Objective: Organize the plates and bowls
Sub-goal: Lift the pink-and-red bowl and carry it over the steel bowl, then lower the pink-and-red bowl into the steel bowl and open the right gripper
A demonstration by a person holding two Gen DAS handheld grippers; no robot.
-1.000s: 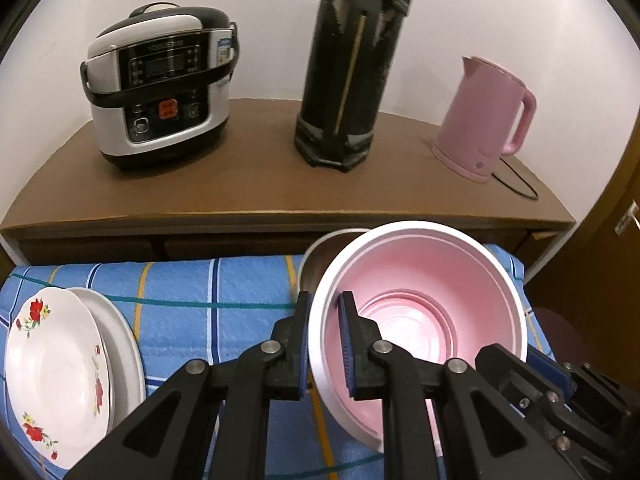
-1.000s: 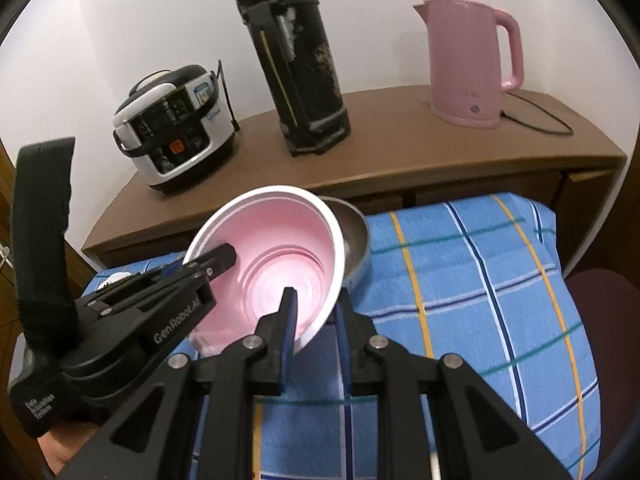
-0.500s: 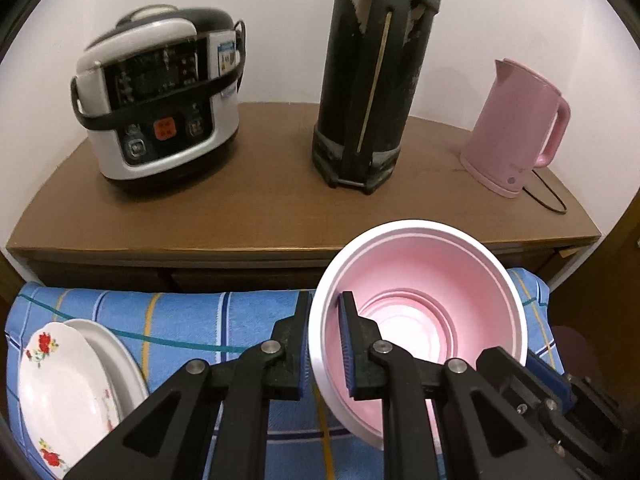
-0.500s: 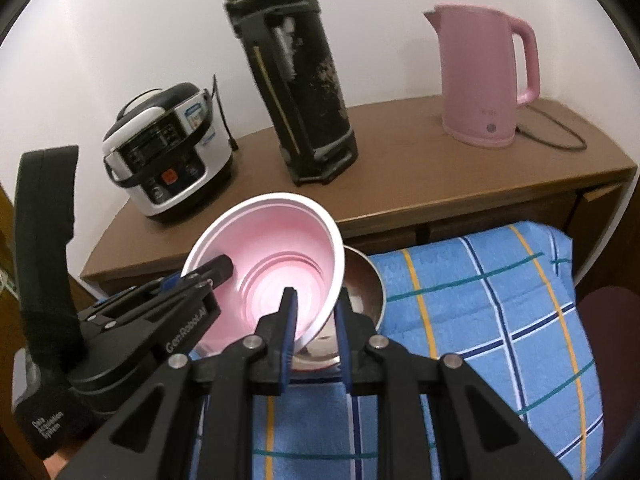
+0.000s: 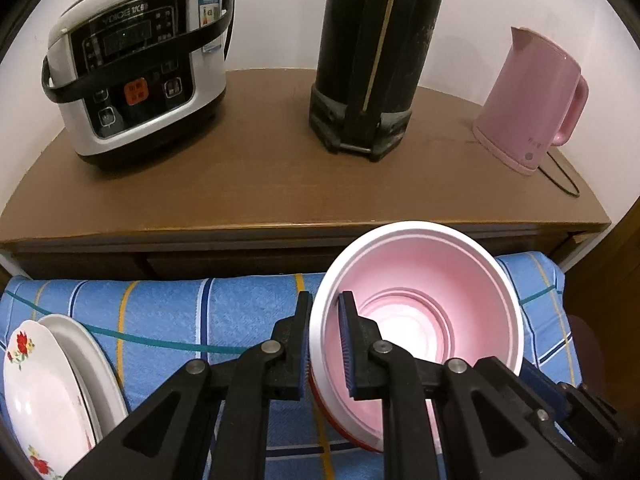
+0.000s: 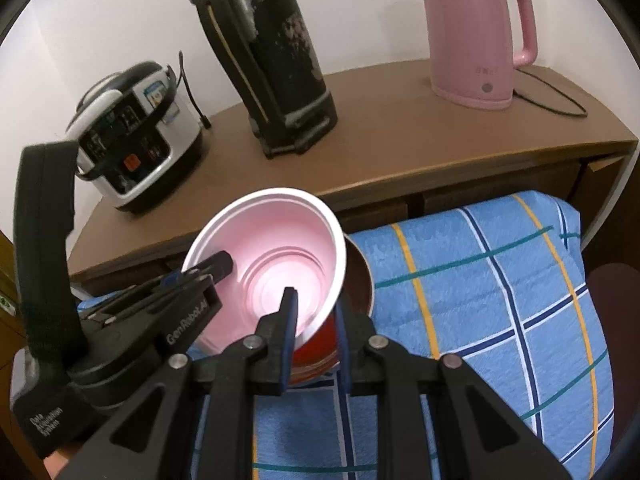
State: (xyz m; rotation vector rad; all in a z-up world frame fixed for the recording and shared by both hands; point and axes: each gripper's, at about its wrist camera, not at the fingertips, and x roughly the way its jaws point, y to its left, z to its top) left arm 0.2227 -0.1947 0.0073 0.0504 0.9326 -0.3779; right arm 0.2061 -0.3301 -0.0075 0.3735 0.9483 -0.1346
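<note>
**Bowl carried toward the far shelf, both grippers clamped on its rim**

Both grippers have carried the pink bowl (image 5: pixel 424 320) toward the far side since the earlier frame: the brown shelf and its appliances now loom larger, and the plates at the near left have slid further toward the edge of the left view.

The left gripper (image 5: pixel 325 340) has its jaws closed on the bowl's left rim, one finger outside the wall and one inside. The right gripper (image 6: pixel 314 336) has its jaws closed on the near right rim in the same way. The bowl is tilted, its pink inside facing the cameras, with a red outer wall showing below the rim. It is held over the blue checked cloth (image 6: pixel 500 300), near the cloth's far edge. In the right view a metal bowl (image 6: pixel 360 280) sits just behind and under it, on the cloth; whether the two touch cannot be told.

At the near left, a flowered plate (image 5: pixel 36 396) lies on a plain white plate (image 5: pixel 96 360), both on the cloth.

On the shelf (image 5: pixel 260 176) beyond the cloth stand a rice cooker (image 5: pixel 132 64) at left, a tall black flask (image 5: pixel 372 52) in the middle and a pink kettle (image 5: pixel 532 104) at right, well apart from one another.
</note>
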